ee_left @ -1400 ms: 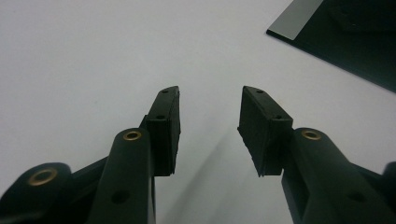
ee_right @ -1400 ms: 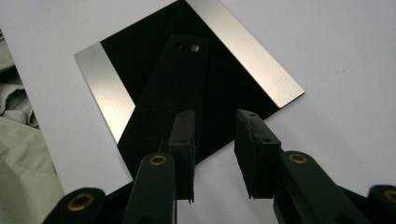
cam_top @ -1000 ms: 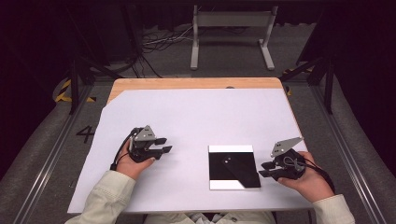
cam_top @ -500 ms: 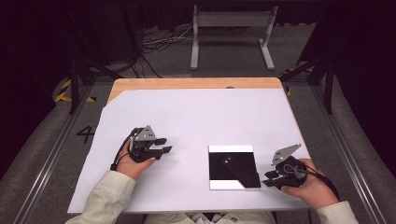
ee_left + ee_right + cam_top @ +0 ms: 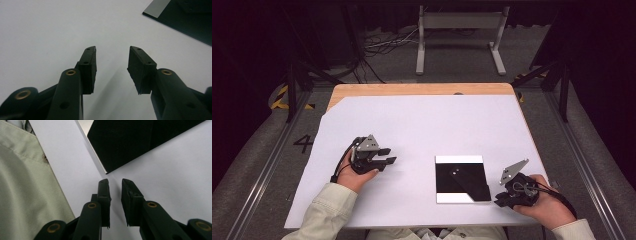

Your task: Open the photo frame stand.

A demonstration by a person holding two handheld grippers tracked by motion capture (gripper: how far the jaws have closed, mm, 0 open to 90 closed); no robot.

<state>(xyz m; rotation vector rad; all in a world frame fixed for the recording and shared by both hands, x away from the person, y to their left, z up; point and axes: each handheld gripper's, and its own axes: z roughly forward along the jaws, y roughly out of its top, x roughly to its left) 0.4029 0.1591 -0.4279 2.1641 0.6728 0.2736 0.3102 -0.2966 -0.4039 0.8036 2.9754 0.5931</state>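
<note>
A flat square plate [image 5: 462, 180], black with a white strip along its far and near edges, lies on the white sheet [image 5: 427, 125] right of centre. My right gripper [image 5: 499, 201] rests by the plate's near right corner. In the right gripper view the plate's corner [image 5: 140, 137] lies just ahead of my right gripper [image 5: 114, 182]. Its jaws have just been closing to a narrow gap, with nothing between them. My left gripper [image 5: 390, 155] sits on the sheet at the left, open and empty [image 5: 112, 53], with the plate [image 5: 190, 22] farther off.
The sheet covers a wooden tabletop [image 5: 422, 89]. A pale green sleeve [image 5: 25, 182] lies close beside the right gripper at the table's near edge. Beyond the table are a metal stand [image 5: 459, 35] and cables [image 5: 387, 45] on the floor.
The right gripper has slid a little toward the near edge, beside the plate's near right corner, and its jaws stand closer together. The left gripper has not moved.
</note>
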